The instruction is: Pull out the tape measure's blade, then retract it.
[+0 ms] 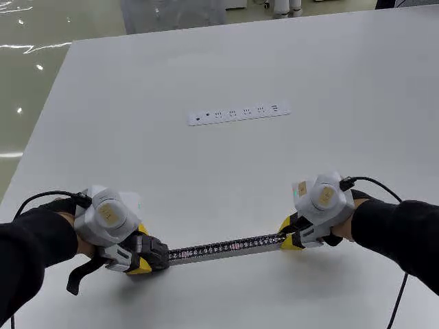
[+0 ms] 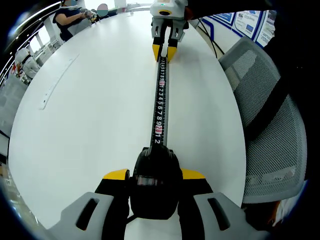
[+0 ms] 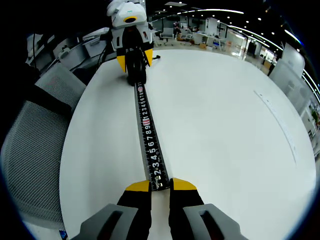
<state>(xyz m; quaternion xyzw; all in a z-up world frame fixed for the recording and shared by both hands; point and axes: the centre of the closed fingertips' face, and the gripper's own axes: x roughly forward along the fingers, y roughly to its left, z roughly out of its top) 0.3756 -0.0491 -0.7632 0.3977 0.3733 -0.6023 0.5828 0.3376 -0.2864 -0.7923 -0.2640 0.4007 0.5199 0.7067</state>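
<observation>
While drawn out flat over the near part of the white table (image 1: 329, 82), reads as a dark numbered blade (image 1: 226, 247) running straight from the tape measure's black case (image 1: 156, 252) on the left to its tip on the right. Lies low along the tabletop, close to the person's edge. Clamped at the case by the left gripper (image 1: 147, 259), with yellow-tipped jaws pressed against both flanks. Pinched at the blade's tip by the right gripper (image 1: 287, 236), jaws closed onto the thin strip, printed numbers starting just beyond them. Points each gripper at the other along the blade. Farther back on the table, well apart: a white power strip (image 1: 238, 112) lying crosswise. Just off the near edge: a grey mesh chair (image 2: 270, 125). Behind both grippers: black sleeves and trailing cables.
</observation>
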